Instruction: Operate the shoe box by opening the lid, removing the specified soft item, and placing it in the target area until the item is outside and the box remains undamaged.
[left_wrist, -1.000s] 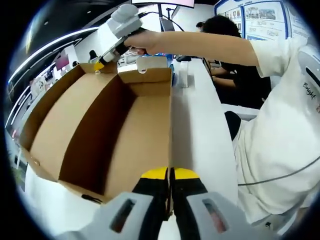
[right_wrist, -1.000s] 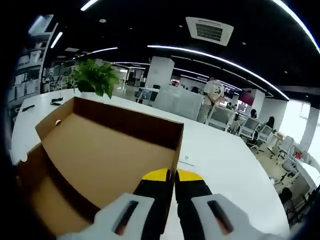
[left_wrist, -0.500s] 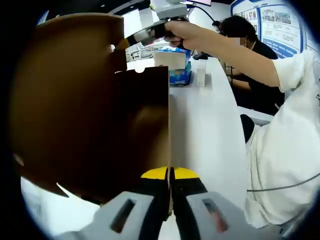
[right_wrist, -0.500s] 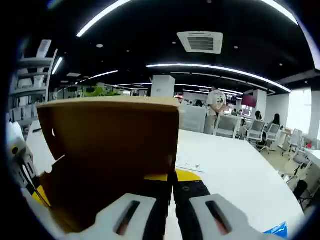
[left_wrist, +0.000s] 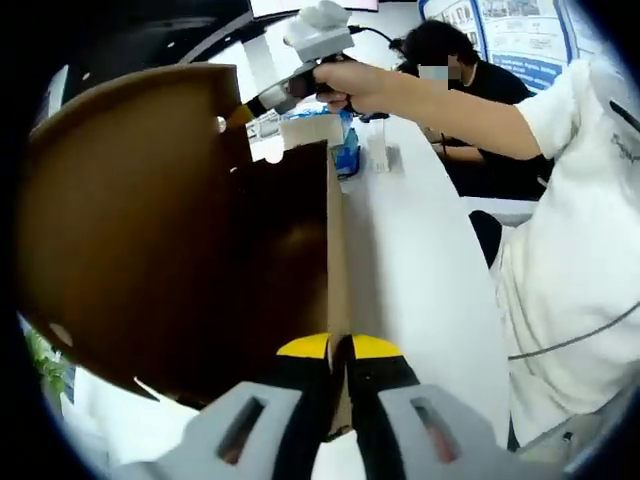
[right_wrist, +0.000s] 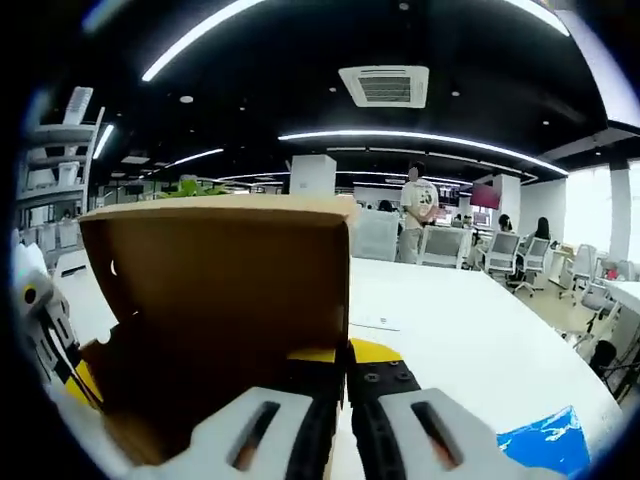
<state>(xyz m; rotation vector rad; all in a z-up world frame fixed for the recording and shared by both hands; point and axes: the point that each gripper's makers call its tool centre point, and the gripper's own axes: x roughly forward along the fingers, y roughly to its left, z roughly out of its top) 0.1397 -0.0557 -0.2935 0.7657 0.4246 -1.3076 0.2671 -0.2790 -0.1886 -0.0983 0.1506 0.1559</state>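
The brown cardboard shoe box lid (left_wrist: 170, 230) stands tilted up on edge, its shadowed inner face toward the left gripper view. My left gripper (left_wrist: 338, 348) is shut on the lid's near edge. My right gripper (left_wrist: 262, 98), held by a person's hand, pinches the lid's far corner. In the right gripper view the lid (right_wrist: 220, 280) rises just ahead, and my right gripper (right_wrist: 346, 352) is shut on its edge. The left gripper (right_wrist: 60, 360) shows at that view's left border, behind the lid.
A white table (left_wrist: 400, 260) runs along the lid's right side, with a blue packet (left_wrist: 346, 152) and a small clear container (left_wrist: 379, 155) at its far end. A blue item (right_wrist: 545, 440) lies at lower right. A seated person (left_wrist: 470, 70) and a plant (right_wrist: 190, 187) are beyond.
The lid has swung up from lying open and flat to standing nearly upright, with both grippers still shut on its edges. Since half a second ago it has barely moved.
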